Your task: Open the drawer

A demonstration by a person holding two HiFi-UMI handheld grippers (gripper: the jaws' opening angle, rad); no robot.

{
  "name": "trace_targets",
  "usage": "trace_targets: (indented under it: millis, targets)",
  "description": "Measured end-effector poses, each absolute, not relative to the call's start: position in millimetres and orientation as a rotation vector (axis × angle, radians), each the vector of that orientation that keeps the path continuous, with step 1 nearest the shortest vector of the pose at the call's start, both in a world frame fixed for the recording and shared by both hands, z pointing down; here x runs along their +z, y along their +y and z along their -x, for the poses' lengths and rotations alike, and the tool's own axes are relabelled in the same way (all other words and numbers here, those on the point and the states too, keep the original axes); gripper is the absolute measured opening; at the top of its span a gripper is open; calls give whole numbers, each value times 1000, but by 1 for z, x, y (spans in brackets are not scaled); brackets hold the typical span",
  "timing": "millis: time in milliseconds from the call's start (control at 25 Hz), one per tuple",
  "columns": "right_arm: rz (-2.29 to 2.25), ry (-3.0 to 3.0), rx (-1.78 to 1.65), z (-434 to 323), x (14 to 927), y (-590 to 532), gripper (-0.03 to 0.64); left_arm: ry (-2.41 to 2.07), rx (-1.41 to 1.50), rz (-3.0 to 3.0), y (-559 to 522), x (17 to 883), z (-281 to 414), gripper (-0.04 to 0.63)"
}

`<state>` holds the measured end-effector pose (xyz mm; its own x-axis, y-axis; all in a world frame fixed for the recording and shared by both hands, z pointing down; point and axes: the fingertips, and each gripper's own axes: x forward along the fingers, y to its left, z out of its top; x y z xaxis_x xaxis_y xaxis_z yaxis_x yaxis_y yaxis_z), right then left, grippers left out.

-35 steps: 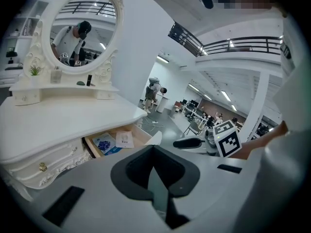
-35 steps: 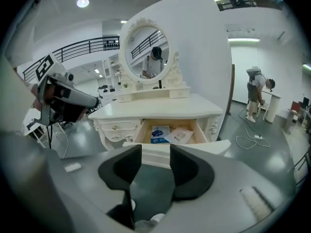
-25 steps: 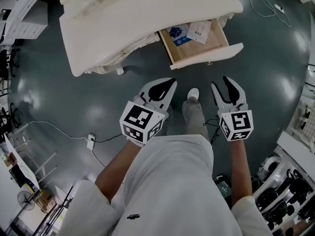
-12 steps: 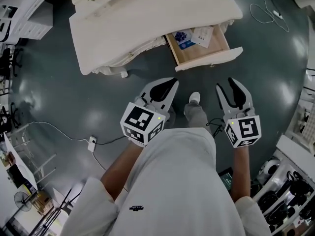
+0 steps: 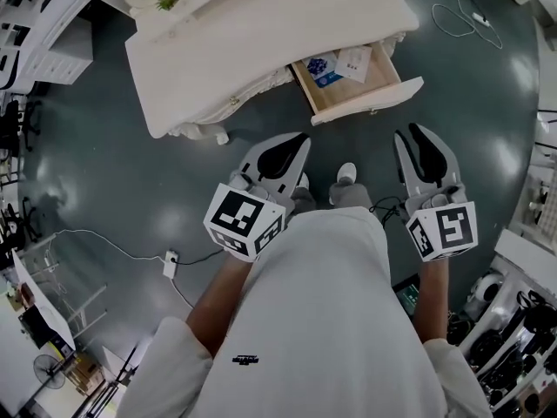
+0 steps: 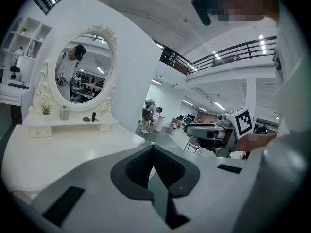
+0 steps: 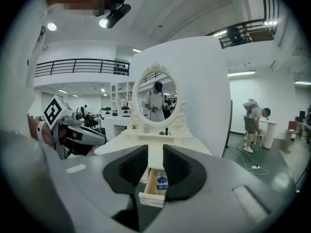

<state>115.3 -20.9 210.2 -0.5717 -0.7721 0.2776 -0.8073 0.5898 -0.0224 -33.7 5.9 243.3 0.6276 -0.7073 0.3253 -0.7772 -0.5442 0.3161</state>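
Left gripper (image 6: 153,148): jaws closed tip to tip, empty. Right gripper (image 7: 154,152): jaws partly apart, just been closing, nothing between. Both well apart from drawer (image 5: 370,101), which is pulled out of table (image 5: 261,33); papers (image 5: 352,59) inside.

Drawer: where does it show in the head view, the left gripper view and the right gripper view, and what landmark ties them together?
Head view: the drawer stands open, upper right of centre, pulled out of the white dressing table.
Left gripper view: not in it.
Right gripper view: drawer low centre, open, front panel nearest.
Shared landmark: the dressing table's white top, in all three.
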Motion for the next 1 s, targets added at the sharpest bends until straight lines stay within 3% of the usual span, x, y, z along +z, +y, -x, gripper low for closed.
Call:
trace_targets:
  millis: [160, 280, 1000]
  targets:
    - [-1375, -2614, 191, -119, 187, -19, 36, -1177, 190, -2442, 9, 229, 39, 9]
    - [-1395, -2624, 158, -121, 171, -18, 12, -1180, 152, -2444, 10, 219, 44, 9]
    - [-1465, -2644, 108, -124, 135, 8, 11, -1192, 44, -2486, 12, 189, 61, 9]
